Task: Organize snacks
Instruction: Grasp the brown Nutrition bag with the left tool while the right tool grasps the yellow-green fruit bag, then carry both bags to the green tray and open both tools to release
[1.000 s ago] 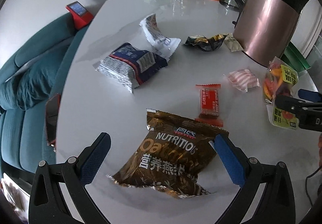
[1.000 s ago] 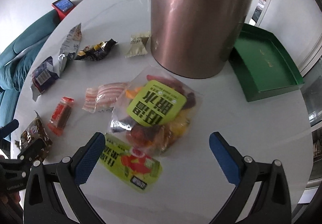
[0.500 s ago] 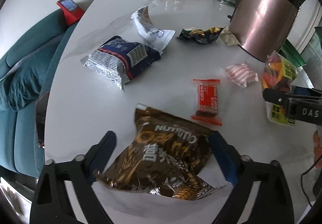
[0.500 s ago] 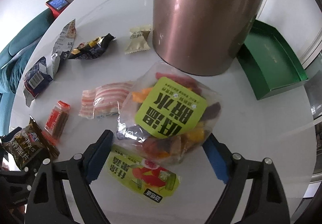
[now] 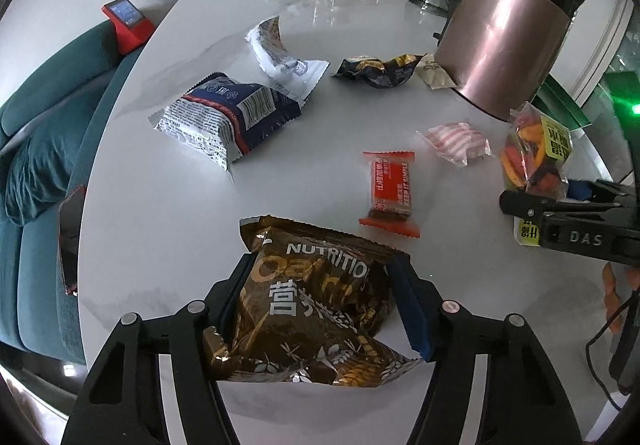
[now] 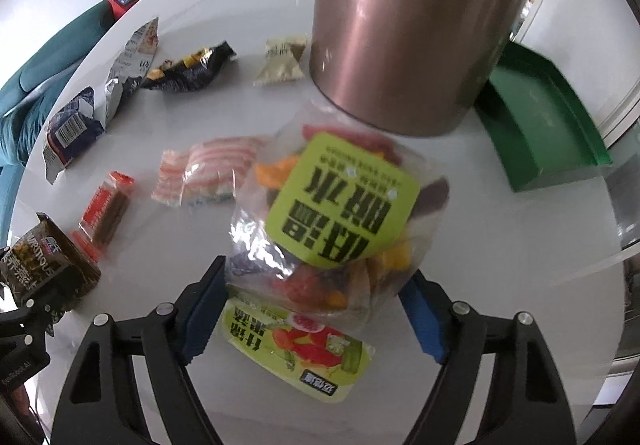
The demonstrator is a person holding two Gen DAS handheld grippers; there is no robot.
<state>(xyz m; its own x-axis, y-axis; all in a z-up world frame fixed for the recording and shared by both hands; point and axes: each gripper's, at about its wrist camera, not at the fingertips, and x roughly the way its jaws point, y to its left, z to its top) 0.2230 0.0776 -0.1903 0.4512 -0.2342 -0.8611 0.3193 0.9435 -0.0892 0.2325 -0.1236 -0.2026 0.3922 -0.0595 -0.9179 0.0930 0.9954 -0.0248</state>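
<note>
A: Oat bag (image 5: pixel 316 309) is sitting at the near table (image 5: pixel 168 205) edge, right between the left gripper (image 5: pixel 320 305) pads. Jaws are closing on it, pads touching the crinkled sides.

B: Squeezing yet?

A: Foil is bulging up between the pads, so I'm calling it gripped. Bag's long axis is running away from the gripper toward table centre; pads are pinching across the short width.

B: Right side?

A: Right gripper (image 6: pixel 316 309) is straddling the fruit-chip bag (image 6: pixel 340 213). Left pad is touching the plastic; right pad is looking just beside it. Can't tell if it's clamped.

B: Where's that bag lying?

A: Just in front of the copper kettle (image 6: pixel 408 25), tilted up, green label facing the camera. A flat green sachet (image 6: pixel 296 341) is lying under its near end.

B: Destination?

A: My guess is the green tray (image 6: pixel 544 117), behind and right of the kettle. Right hand is much nearer; left is well apart from it, across the table.

B: What's left loose?

A: Red bar (image 5: pixel 390 193) just beyond the oat bag, striped pink packet (image 5: pixel 456 143) near the chips, blue-white pack (image 5: pixel 228 117), white wrapper (image 5: pixel 280 57), black-gold wrapper (image 5: pixel 376 71), small beige packet (image 5: pixel 436 75) against the kettle.

B: Risk?

A: Kettle is blocking the straight line to the tray. Right hand is probably needing to lift over or swing round it.
</note>
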